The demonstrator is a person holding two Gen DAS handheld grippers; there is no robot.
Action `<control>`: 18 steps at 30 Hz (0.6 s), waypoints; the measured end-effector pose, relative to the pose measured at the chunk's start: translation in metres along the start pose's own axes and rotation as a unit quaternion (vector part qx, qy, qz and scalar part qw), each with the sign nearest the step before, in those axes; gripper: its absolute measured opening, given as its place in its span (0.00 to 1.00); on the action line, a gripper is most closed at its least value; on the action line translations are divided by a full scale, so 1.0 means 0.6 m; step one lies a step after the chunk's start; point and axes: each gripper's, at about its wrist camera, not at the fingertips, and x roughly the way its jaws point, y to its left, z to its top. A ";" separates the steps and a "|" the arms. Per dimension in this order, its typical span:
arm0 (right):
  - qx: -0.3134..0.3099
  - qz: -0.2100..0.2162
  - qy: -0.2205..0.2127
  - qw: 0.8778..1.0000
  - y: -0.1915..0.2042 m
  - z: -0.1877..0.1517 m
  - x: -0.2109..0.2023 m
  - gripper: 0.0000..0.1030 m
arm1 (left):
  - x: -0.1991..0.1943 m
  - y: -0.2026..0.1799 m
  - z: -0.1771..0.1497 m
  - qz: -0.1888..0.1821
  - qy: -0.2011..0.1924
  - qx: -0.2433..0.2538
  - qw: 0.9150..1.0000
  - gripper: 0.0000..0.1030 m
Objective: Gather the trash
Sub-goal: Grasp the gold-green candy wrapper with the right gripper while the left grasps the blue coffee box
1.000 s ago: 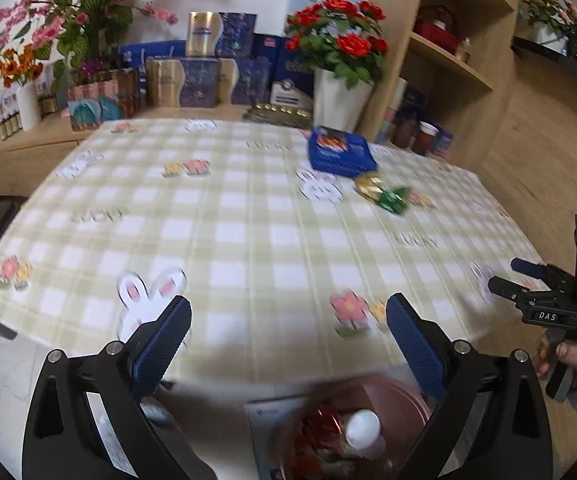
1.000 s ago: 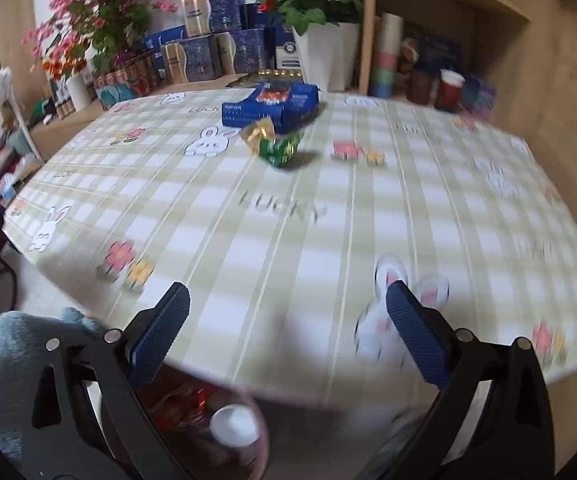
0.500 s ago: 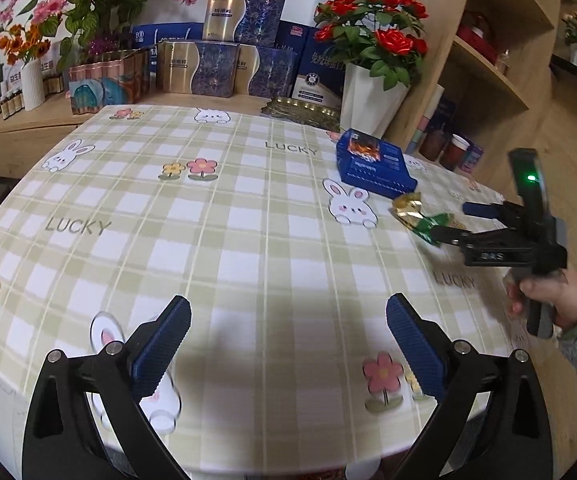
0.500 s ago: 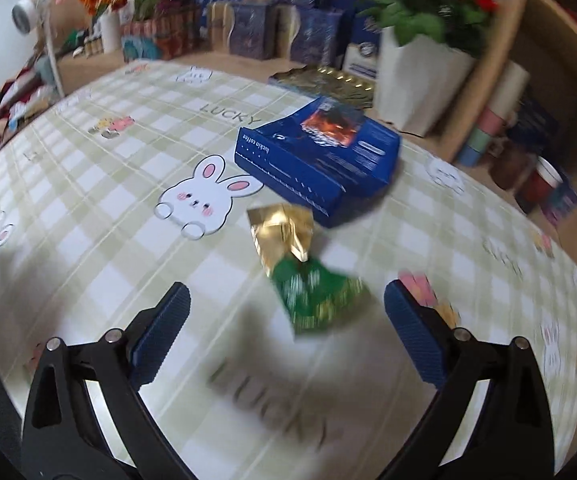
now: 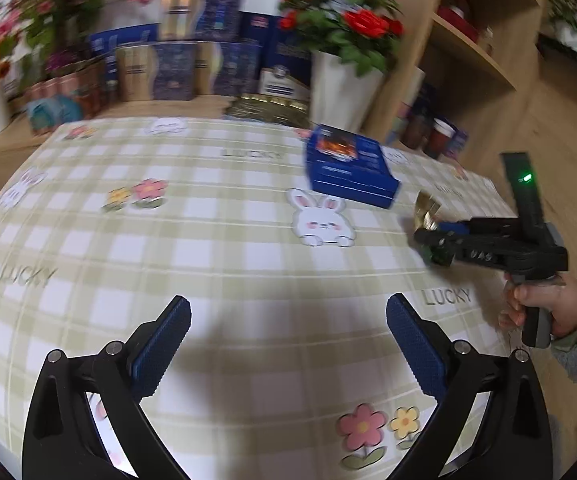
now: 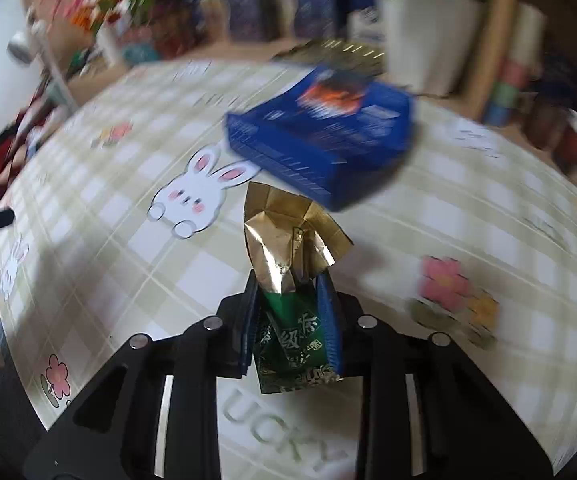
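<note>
From the left wrist view, the left gripper (image 5: 287, 344) hangs over the round table with a green-and-white checked cloth printed with rabbits and flowers (image 5: 216, 264), its two blue-padded fingers (image 5: 162, 344) spread wide with nothing between them; their bases run out of the bottom edge. Beyond them a flat blue cardboard box (image 5: 348, 172) lies on the cloth near the far side, just in front of a white pot of red roses (image 5: 342, 52) that is smeared by motion. To the right the right gripper (image 5: 428, 240) reaches in sideways, held in a hand (image 5: 544, 312) with a grey sleeve, and a crumpled gold-and-green foil wrapper (image 5: 426, 210) shows at its tips — only a gold corner and a dark green scrap are visible, the rest hidden behind the black fingers, so the grip itself is hard to read here. The back shelf with dark blue and gold gift boxes (image 5: 176, 72) is blurred and no lettering on it can be made out. In the right wrist view the matter is plain: the right gripper (image 6: 290, 312) is clenched on the foil wrapper (image 6: 288, 264), both pads pressed against the green printed part while the gold end fans out ahead of the tips, over the cloth (image 6: 108, 248). The blue box (image 6: 320, 140) sits just beyond the wrapper, streaked by blur, and whether the two touch cannot be told. Everything behind the box is too smeared to identify.
</note>
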 end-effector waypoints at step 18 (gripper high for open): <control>0.197 -0.036 -0.126 0.972 -0.148 -0.114 -0.088 0.29 | 0.312 -0.271 0.214 0.093 0.063 0.233 0.966 0.78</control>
